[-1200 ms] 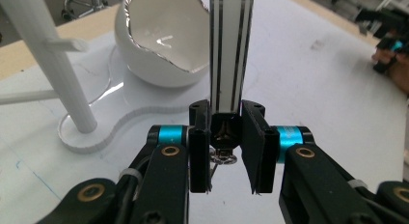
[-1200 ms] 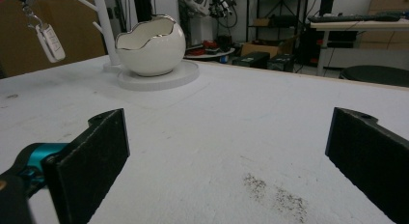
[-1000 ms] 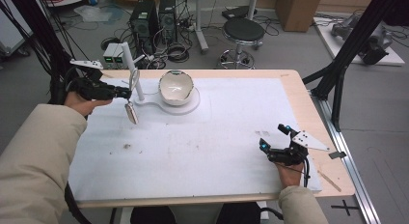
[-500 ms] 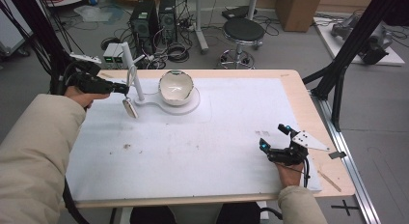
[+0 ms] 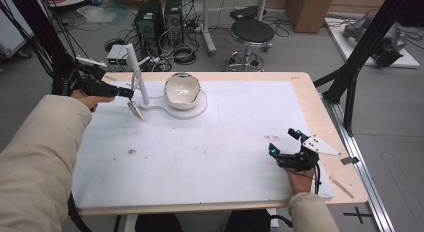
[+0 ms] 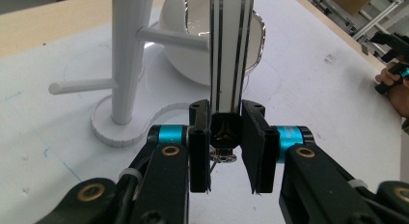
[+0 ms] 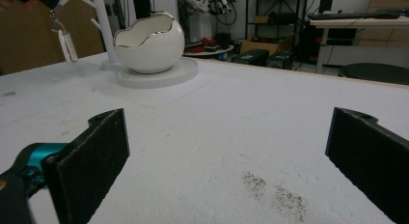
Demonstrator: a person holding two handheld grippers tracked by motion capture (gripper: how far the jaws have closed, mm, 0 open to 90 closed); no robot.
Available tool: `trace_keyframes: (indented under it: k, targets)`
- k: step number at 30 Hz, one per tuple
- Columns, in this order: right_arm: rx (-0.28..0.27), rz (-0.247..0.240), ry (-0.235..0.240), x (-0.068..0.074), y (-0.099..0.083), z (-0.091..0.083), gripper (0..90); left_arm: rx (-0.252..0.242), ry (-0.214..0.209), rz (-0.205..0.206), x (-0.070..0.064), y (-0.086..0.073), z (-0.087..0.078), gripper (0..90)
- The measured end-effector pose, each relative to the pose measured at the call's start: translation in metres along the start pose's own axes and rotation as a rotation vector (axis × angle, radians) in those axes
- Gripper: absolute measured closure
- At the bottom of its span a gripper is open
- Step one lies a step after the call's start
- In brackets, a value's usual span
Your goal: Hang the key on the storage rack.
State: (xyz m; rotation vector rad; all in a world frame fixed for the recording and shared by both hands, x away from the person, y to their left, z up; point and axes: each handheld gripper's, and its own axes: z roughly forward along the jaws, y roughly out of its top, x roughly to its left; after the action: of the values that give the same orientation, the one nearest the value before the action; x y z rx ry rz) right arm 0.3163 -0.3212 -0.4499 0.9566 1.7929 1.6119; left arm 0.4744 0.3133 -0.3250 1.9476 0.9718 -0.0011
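Observation:
My left gripper (image 5: 129, 93) (image 6: 226, 151) is shut on the hook end of a flat white pendant with dark stripes (image 5: 135, 110) (image 6: 230, 50), which hangs above the mat. It is just left of a white peg stand (image 5: 137, 74) (image 6: 126, 64), close to the pegs but apart from them. A white egg-shaped bowl (image 5: 182, 90) (image 7: 149, 43) with a silver rim sits on the same white base (image 5: 192, 111). My right gripper (image 5: 283, 141) (image 7: 226, 156) rests open and low over the mat at the front right, holding nothing. The right gripper view shows the pendant (image 7: 67, 44) dangling far off.
A white mat (image 5: 210, 152) covers the wooden table (image 5: 305, 92). Dark smudges mark the mat (image 7: 275, 195) in front of the right gripper. Beyond the table stand a stool (image 5: 255, 29), computer cases (image 5: 160, 17) and cables on the floor.
My left gripper, still holding the pendant, has shifted slightly back and to the left beside the stand. The right gripper has not moved.

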Motion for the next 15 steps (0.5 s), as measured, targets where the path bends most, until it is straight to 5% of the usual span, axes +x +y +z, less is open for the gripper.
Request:
trace_keyframes:
  k: [15]
  targets:
    - [0.000,0.001,-0.002,0.000,0.000,0.000,0.7,0.013,0.005,-0.078,0.013,-0.010,0.005,74.0]
